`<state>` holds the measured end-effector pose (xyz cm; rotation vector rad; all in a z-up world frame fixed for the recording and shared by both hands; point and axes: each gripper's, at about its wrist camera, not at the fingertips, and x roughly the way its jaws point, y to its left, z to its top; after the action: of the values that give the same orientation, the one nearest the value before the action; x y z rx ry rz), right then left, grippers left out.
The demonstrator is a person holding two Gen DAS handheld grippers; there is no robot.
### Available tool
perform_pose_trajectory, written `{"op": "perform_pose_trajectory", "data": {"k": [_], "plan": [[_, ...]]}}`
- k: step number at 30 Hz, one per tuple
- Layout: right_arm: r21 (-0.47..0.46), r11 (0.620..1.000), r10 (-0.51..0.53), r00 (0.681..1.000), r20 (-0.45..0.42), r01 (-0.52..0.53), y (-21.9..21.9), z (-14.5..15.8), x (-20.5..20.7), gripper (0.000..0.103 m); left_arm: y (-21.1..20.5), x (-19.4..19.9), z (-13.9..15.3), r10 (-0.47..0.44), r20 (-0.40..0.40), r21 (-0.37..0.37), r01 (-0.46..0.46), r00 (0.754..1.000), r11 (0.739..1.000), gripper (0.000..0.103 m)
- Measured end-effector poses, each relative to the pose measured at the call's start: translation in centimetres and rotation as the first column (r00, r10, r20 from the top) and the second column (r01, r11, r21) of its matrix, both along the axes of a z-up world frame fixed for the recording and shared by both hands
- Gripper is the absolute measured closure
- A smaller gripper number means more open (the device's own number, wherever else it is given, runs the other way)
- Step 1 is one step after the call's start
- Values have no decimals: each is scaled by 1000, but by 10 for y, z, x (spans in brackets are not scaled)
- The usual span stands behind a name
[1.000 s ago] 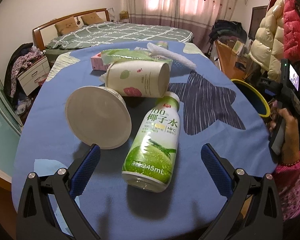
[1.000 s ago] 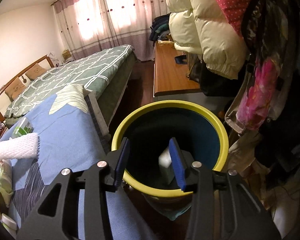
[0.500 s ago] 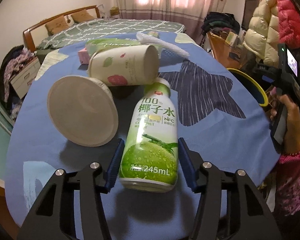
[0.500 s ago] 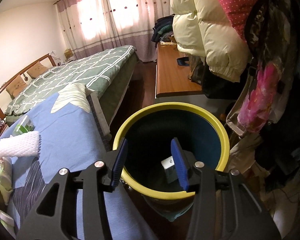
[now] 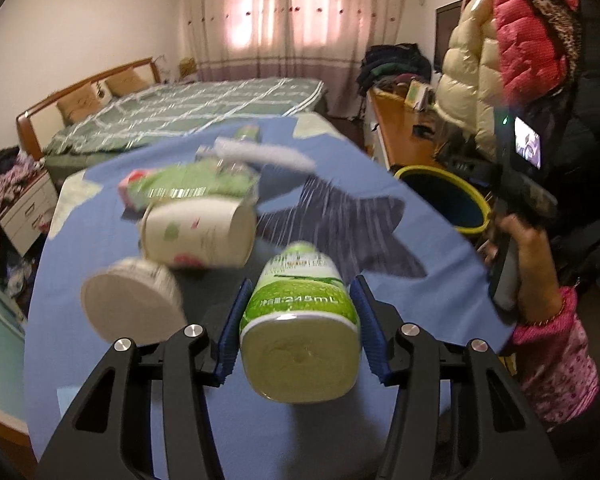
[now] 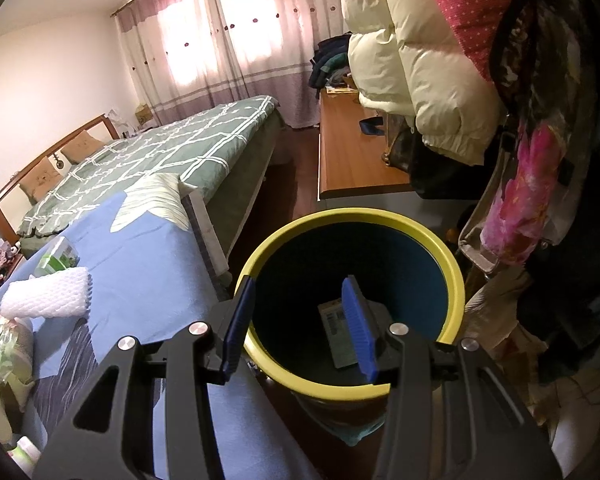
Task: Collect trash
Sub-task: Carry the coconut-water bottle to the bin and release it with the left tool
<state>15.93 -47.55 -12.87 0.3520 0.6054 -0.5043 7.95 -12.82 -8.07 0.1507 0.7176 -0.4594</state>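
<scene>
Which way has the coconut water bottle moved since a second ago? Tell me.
Yes. The coconut water bottle, clamped in the left claw, has lifted off the blue tablecloth and tipped base-first toward the camera; the paper cup lies behind.

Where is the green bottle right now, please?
In the left wrist view, the bottle is clamped in the left gripper, beside the cup.

Each gripper, the left gripper [image 5: 298, 322] and the right gripper [image 6: 300, 320], has black skeletal arms with triangular cut-outs, silver screw heads at the joints and ribbed blue pads [image 5: 231, 332]. At the right edge, a pink patterned sleeve [image 5: 556, 364] with a thin bracelet [image 5: 548, 312] covers the wrist.
</scene>
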Motion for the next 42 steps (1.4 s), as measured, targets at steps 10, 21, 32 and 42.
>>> {"op": "perform_pose_trajectory", "data": {"k": [10, 21, 32, 42], "plan": [[30, 999, -20, 998, 59, 18, -26, 20, -26, 60, -52, 38, 26, -66, 75, 12, 66, 995, 998, 52], [29, 1000, -14, 994, 107, 11, -41, 39, -52, 60, -111, 73, 41, -149, 82, 21, 148, 985, 989, 52], [43, 999, -27, 992, 124, 22, -59, 41, -70, 60, -158, 85, 57, -228, 96, 30, 226, 969, 974, 52], [54, 993, -113, 986, 126, 107, -96, 37, -91, 60, -241, 112, 82, -325, 136, 19, 325, 936, 945, 52]]}}
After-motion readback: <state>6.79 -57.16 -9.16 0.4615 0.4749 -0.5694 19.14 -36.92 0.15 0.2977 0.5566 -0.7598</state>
